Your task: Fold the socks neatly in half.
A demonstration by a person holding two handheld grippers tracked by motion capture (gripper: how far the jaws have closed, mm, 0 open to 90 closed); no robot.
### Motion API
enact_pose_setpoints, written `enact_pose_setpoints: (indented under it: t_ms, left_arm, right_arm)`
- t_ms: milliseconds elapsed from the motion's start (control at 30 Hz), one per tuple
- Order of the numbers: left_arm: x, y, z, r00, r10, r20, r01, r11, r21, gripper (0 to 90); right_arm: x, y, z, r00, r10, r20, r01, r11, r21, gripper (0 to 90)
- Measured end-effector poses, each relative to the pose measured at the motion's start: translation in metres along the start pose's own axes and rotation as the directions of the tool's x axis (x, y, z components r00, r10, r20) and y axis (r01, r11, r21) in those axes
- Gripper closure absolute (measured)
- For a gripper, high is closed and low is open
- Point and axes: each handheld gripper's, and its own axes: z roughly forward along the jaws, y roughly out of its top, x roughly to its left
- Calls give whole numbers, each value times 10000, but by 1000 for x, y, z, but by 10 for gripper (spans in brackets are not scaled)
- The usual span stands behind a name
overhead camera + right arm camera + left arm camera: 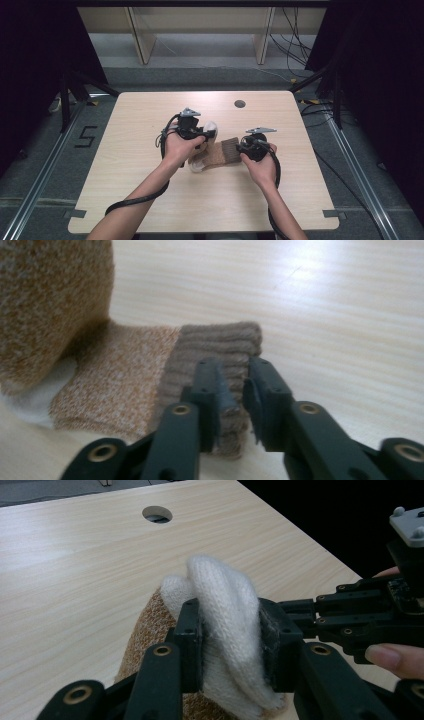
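Black jaws of the left gripper (231,645) rise close to the lens in its own view, clamped on the white toe (227,610) of a sock (216,151). They hold that end lifted off the tabletop (150,120), so the speckled tan body of the sock (115,385) bends down from it and lies flat toward the ribbed brown cuff (220,352).

At the cuff end, the right gripper (234,395) has its jaws nearly together, with a narrow gap between them. They stand over the near edge of the cuff, but I cannot tell whether the pads are pinching any knit.

The likeliest trouble is at that cuff. If the right jaws have caught only a thin edge of ribbing, or none at all, a pull or fold would let the cuff slide free. The sock would then swing from the left grip alone. On the left, the thick toe is bunched between the pads, and soft knit like that could creep out under a tug.

In the high view, both forearms come in from below. The left hand (180,145) wraps its gripper (207,132) and angles it to the right. The right hand (260,162) holds its gripper low, pointing left at the cuff (231,148).
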Motion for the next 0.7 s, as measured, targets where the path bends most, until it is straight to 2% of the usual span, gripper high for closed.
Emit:
enact_pose_setpoints:
  t_ms: [33, 67, 133, 167, 200, 267, 400, 433, 533, 700]
  left_arm:
    - [0, 0, 1, 10000, -5, 10, 5, 10000, 12, 657]
    - [-1, 0, 1, 10000, -19, -7, 19, 10000, 43, 657]
    - [-1, -1, 2, 10000, -1, -34, 1, 10000, 12, 657]
    - [-1, -1, 3, 10000, 9, 53, -10, 10000, 44, 657]
    - [-2, -1, 4, 10000, 1, 1, -1, 10000, 40, 657]
    - [-2, -1, 5, 10000, 33, 11, -33, 9999, 100, 657]
    - [-5, -2, 11, 10000, 70, 28, -71, 9998, 161, 657]
    - [-6, -2, 13, 10000, -47, 30, 46, 10000, 85, 657]
    - [-8, -4, 20, 9999, 103, 31, -103, 9995, 283, 657]
    - [-10, -5, 28, 9999, 136, 52, -138, 9991, 398, 657]
  right_arm:
    - [1, -1, 1, 10000, -47, 49, 47, 9999, 153, 797]
    - [1, -2, 3, 9999, -103, -100, 104, 9998, 188, 806]
    - [3, -3, 4, 10000, -33, -4, 33, 9995, 327, 813]
    - [-1, -4, 7, 9990, -429, -82, 430, 9989, 177, 818]
    - [-1, -4, 7, 9990, -429, -82, 430, 9989, 177, 818]
    - [0, -5, 8, 10000, -59, -77, 61, 9995, 303, 819]
    - [-3, -6, 9, 9995, -321, -50, 322, 9993, 191, 815]
    - [-2, -6, 9, 9998, -191, -54, 192, 9996, 182, 811]
    - [0, -6, 9, 10000, -2, -18, 2, 9997, 262, 800]
    - [-1, -7, 8, 10000, 8, -78, -6, 9997, 257, 793]
